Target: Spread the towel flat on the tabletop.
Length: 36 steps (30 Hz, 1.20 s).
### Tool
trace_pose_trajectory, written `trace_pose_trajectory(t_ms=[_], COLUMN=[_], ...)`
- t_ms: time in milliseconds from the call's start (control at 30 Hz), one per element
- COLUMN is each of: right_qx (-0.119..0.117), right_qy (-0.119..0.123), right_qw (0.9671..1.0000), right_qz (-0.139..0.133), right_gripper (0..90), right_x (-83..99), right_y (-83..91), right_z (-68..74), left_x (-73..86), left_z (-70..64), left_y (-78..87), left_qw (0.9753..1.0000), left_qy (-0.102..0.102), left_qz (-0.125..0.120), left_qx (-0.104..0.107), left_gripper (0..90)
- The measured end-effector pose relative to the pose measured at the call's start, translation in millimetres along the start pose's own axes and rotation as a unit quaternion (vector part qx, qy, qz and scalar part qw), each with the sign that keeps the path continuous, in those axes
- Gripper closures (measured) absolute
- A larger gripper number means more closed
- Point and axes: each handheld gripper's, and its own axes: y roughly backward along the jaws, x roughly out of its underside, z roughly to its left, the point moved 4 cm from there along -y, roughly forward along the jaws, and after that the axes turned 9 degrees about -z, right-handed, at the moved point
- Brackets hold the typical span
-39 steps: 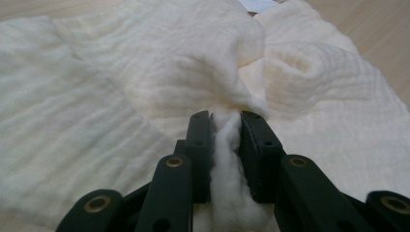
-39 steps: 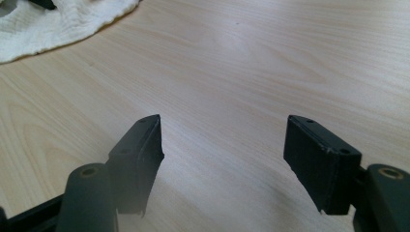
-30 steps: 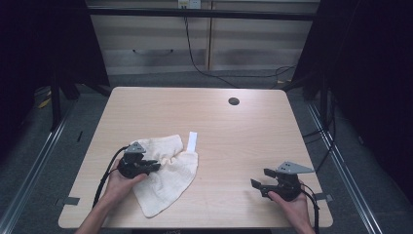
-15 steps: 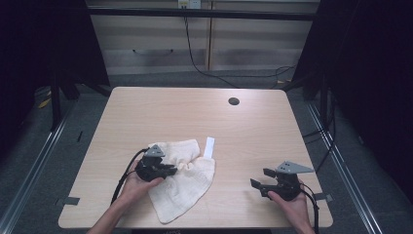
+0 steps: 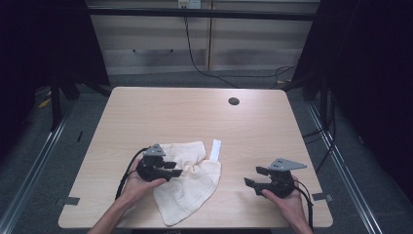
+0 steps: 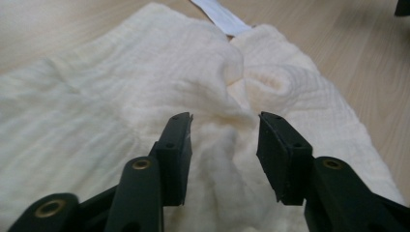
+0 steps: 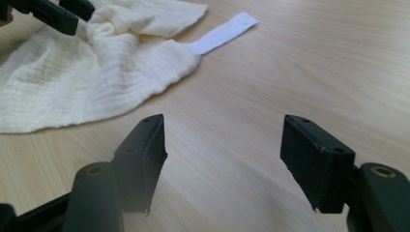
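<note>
Where two grippers rest, one cloth (image 5: 187, 180) lies.

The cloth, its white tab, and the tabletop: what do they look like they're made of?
Cloth: soft cream woven fabric, probably cotton gauze, judging by its fine ribbed crinkle and limp folds. White tab: a smooth flat strip at the cloth's edge, likely a sewn-in label, though fabric or paper cannot be told. Tabletop: pale wood-grain surface with a matte sheen, possibly laminate rather than solid wood.
</note>
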Motion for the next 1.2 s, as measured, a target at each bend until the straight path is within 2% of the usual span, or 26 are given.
trace_pose_trajectory(t_ms=[167, 300, 433, 567, 700, 767, 967, 1200], right_qx=[-0.030, -0.053, -0.074, -0.091, -0.092, -0.095, -0.095, -0.089], right_qy=[0.023, 0.030, 0.034, 0.020, 0.029, 0.031, 0.021, 0.032], right_qw=[0.9992, 0.9981, 0.9964, 0.9949, 0.9934, 0.9930, 0.9934, 0.9933], right_qz=[0.011, 0.009, 0.024, 0.040, 0.062, 0.064, 0.061, 0.066], right_gripper=[35.7, 43.7, 52.5, 60.0, 64.0, 64.3, 59.9, 58.7], right_x=[-21.5, -42.5, -51.8, -46.2, -38.4, -36.9, -34.5, -32.5], right_y=[-22.1, -45.4, -69.3, -90.6, -105.9, -110.3, -116.9, -120.1], right_z=[6.7, 9.4, 11.1, 10.0, 11.1, 11.0, 6.9, 4.9], left_x=[-3.6, -2.4, 2.1, 9.2, 9.1, 9.7, 10.6, 13.0], left_z=[11.5, 21.2, 26.4, 26.2, 28.1, 29.3, 30.2, 30.9], left_y=[21.0, 31.0, 36.2, 34.9, 34.9, 34.5, 34.3, 34.5], left_qw=[0.9994, 0.9989, 0.9987, 0.9990, 0.9987, 0.9986, 0.9986, 0.9986], left_qy=[0.017, 0.024, 0.024, 0.019, 0.023, 0.026, 0.025, 0.026], left_qz=[-0.028, -0.035, -0.036, -0.025, -0.028, -0.029, -0.027, -0.023], left_qx=[-0.009, -0.021, -0.027, -0.032, -0.036, -0.036, -0.036, -0.039], left_gripper=[46.6, 43.1, 40.6, 39.7, 38.9, 38.8, 38.3, 37.2])
